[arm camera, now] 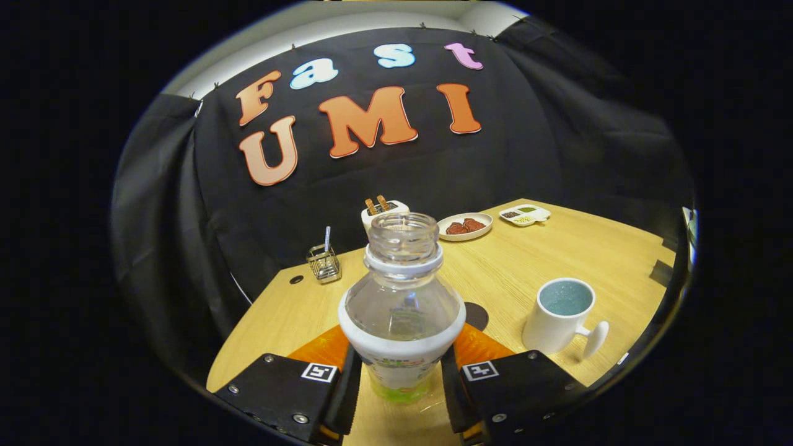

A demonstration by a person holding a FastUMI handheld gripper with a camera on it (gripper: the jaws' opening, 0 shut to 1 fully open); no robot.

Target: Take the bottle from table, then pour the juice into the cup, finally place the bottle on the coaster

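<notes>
The claw is clamped on the bottle, a finger pressed to each side, neck upright and uncapped. Behind it a dark coaster peeks out on the table. The cup stands off to the right, mouth open, so the pour tips rightward.

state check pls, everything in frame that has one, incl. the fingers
Clear plastic bottle: uncapped, upright, gripped.
Gripper: fingers shut on the bottle's lower body.
White ceramic mug: upright, no juice seen inside.
Dark round coaster: bare, beyond the bottle.
Wire basket: upright, holding a straw.
</notes>
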